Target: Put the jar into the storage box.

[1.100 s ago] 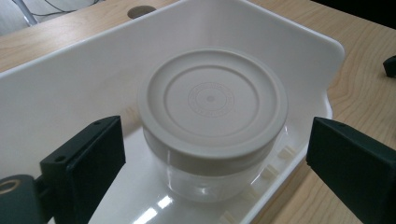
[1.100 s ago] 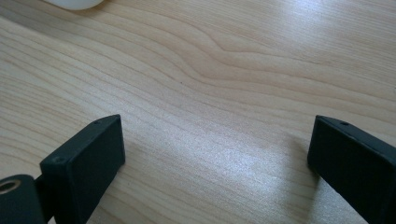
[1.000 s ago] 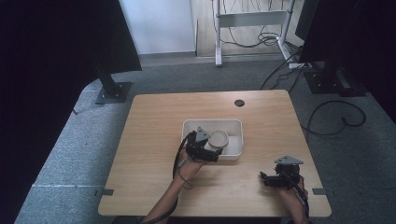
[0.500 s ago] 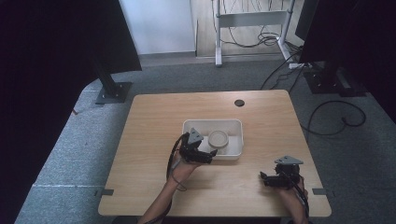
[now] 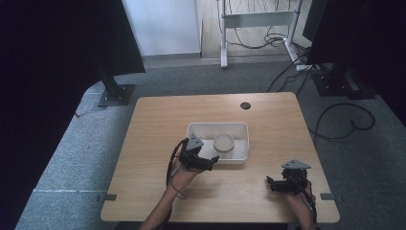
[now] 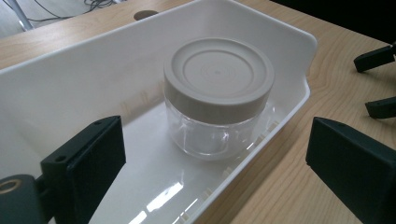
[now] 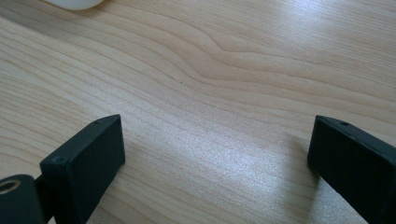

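Jar (image 6: 218, 98): clear glass or plastic body, short and round, with a wide beige screw lid that has concentric rings on top. It looks empty, though the see-through wall makes that hard to call. It stands upright inside the white tray (image 5: 241, 129), toward the tray's right half, near but not touching the near wall in the left gripper view. The tray sits around the middle of the table (image 5: 158, 115), a bit toward the far edge.

My left gripper (image 5: 214, 162) has its jaws spread wide and holds nothing. It sits at the tray's near edge, left of the jar, with one jaw over the tray interior and the other over bare wood outside the tray wall in the left gripper view. The jar stands between and beyond the jaws, apart from both.

My right gripper (image 5: 271, 183) is low over the table near the near right corner, jaws wide, nothing between them but wood grain in the right gripper view.

Hard to make out: the jar's base is blurred by reflections off the glossy tray floor. The tray's left end is cut off in the left gripper view. The far jaw tips at the right edge of that view are cropped.
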{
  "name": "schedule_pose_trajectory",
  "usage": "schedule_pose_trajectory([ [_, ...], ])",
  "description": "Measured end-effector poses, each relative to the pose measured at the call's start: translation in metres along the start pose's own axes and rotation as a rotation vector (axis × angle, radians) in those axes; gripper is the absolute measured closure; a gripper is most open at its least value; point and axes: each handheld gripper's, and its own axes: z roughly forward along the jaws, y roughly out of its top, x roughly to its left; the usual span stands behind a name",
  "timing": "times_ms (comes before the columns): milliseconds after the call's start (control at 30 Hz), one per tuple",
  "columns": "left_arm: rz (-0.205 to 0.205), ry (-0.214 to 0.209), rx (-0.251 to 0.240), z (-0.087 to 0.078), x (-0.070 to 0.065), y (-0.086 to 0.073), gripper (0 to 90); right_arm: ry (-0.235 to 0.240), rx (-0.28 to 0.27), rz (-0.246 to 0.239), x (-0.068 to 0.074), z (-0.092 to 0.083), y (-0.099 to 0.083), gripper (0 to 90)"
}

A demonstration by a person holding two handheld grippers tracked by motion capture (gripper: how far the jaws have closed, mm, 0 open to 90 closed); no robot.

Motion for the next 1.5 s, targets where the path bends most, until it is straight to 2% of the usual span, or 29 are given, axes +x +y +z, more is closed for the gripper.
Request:
schedule_pose_trajectory([
  [733, 0.014, 0.013, -0.009, -0.023, 0.006, -0.010, 4.7, -0.001, 0.001, 0.001, 0.000, 0.000, 0.000, 3.3],
  [1500, -0.012, 0.029, -0.025, -0.042, 0.015, -0.025, 6.5, -0.002, 0.004, 0.002, 0.000, 0.000, 0.000, 2.3],
])
